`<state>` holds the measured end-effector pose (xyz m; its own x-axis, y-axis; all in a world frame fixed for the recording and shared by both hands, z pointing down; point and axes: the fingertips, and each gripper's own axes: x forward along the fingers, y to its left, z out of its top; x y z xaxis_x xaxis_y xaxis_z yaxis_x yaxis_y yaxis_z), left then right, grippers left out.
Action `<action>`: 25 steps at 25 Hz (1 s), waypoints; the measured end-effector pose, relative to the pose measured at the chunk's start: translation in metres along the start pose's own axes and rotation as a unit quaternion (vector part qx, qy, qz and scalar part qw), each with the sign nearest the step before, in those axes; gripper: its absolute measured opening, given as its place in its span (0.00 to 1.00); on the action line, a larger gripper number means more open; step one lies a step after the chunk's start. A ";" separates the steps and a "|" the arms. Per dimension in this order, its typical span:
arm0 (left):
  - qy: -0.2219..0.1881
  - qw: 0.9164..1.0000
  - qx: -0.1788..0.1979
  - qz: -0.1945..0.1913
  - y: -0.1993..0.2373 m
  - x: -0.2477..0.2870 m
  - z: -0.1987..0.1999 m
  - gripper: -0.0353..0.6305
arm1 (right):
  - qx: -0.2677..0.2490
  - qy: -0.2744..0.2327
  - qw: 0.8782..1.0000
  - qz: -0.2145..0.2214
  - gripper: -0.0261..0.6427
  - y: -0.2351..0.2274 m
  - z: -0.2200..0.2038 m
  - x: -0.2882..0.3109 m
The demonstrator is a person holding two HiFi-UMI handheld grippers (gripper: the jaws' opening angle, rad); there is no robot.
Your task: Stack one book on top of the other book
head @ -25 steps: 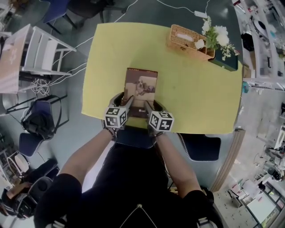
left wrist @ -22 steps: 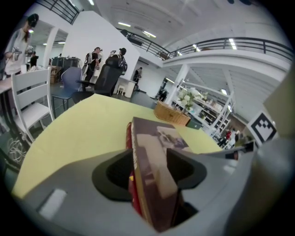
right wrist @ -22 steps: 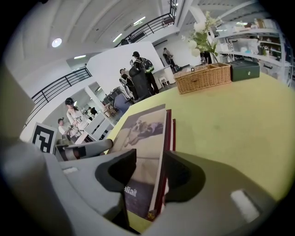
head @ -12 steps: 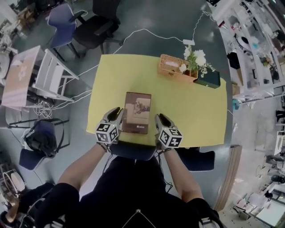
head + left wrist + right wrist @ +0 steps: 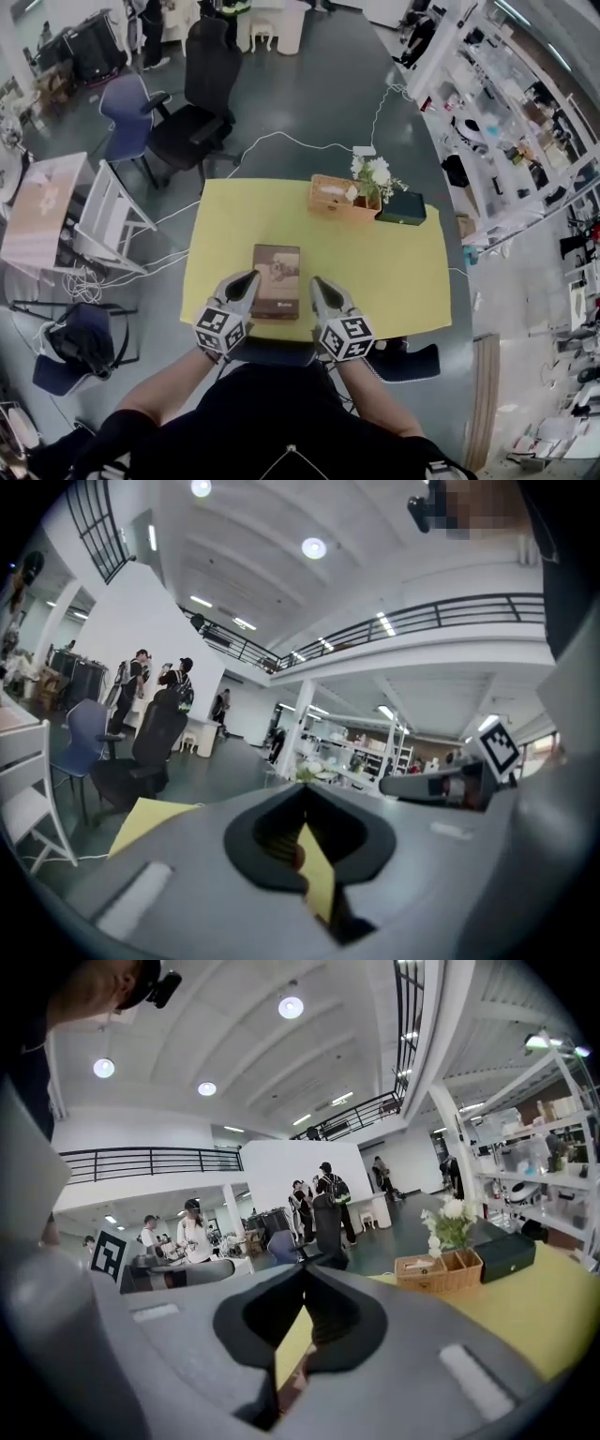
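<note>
Head view: book lying flat on yellow bench, flanked by left claw and right claw. Both claws just pressed together, nothing pinched between.

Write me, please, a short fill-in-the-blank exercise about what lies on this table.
The book lies on a ___ table.
The flowers beside the wicker basket are ___.
In the head view, the dark box stands at the basket's ___ side.
Missing words: yellow; white; right.
</note>
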<state>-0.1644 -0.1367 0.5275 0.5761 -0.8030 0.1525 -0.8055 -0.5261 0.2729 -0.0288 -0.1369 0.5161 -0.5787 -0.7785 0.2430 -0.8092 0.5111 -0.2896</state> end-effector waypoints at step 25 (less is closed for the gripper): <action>-0.018 0.998 0.017 -0.053 -0.045 -0.027 0.026 0.06 | -0.043 -0.040 0.997 -0.043 0.04 0.028 0.028 -0.042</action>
<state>-0.1472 -0.0987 0.4866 0.6536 -0.7516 0.0893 -0.7447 -0.6176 0.2530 -0.0243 -0.0998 0.4714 -0.4996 -0.8457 0.1876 -0.8633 0.4680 -0.1892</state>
